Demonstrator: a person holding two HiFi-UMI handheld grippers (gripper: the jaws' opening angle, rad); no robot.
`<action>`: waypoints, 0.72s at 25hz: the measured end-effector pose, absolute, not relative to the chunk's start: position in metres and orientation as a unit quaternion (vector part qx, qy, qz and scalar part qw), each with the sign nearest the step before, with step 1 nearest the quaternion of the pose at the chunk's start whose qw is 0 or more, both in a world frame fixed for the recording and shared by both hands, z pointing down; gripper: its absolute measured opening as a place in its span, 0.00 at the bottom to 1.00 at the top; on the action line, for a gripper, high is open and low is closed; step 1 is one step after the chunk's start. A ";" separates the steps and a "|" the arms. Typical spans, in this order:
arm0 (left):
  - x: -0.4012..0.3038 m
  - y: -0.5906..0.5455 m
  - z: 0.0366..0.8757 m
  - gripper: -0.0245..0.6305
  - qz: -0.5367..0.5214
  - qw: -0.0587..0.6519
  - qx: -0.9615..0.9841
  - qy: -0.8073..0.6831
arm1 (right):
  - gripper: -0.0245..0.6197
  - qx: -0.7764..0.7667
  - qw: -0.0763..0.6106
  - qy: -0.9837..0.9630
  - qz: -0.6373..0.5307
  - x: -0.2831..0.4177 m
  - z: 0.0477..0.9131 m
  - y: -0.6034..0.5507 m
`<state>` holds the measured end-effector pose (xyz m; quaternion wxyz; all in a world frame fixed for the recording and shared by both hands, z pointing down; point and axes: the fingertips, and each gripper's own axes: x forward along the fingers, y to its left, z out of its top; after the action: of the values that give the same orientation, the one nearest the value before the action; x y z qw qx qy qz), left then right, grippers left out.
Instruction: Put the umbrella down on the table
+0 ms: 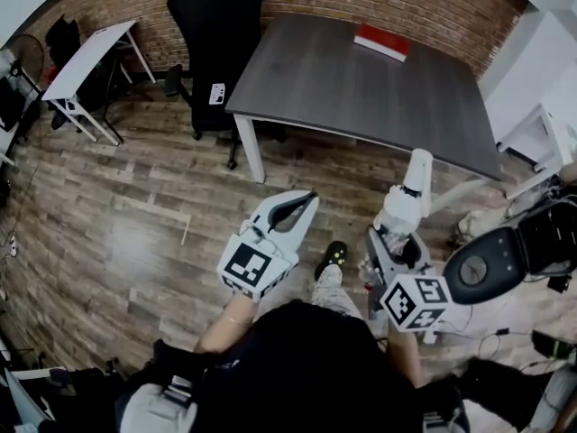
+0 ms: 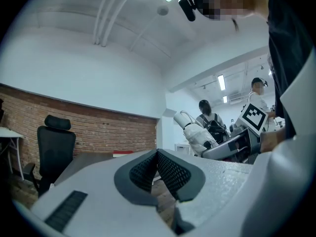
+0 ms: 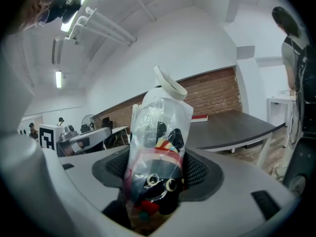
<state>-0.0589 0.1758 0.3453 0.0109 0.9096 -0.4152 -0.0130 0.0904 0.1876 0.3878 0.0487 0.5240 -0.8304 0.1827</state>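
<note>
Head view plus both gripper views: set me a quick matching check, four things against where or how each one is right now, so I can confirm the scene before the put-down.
Things:
1. umbrella
2. left hand-held gripper
3. red book
4. black chair

Places or states:
A. lying near the far edge of the table
B. shut, nothing between its jaws
C. standing on the floor by the table's left corner in the head view
D. wrapped in clear plastic, clamped in the right hand-held gripper

Pairs: 1-D, 2-B, 3-A, 4-C
</note>
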 end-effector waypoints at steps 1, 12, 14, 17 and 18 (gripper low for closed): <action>-0.060 0.171 0.345 0.04 -0.011 0.013 0.908 -0.418 | 0.49 0.521 0.049 -0.832 0.183 0.089 0.387 0.182; -0.047 0.104 0.355 0.04 -0.001 0.026 0.904 -0.428 | 0.49 0.518 0.065 -0.829 0.201 0.105 0.397 0.115; -0.044 0.092 0.357 0.04 0.001 0.028 0.903 -0.428 | 0.49 0.517 0.065 -0.829 0.203 0.108 0.398 0.103; -0.043 0.076 0.359 0.04 0.000 0.031 0.900 -0.436 | 0.49 0.514 0.066 -0.830 0.205 0.112 0.399 0.085; -0.042 0.070 0.360 0.04 0.000 0.032 0.898 -0.438 | 0.49 0.512 0.066 -0.831 0.206 0.113 0.399 0.079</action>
<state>-0.0423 0.0704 0.3604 0.0317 0.8982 -0.4385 -0.0002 0.1127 0.0794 0.3994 0.0662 0.5120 -0.8312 0.2061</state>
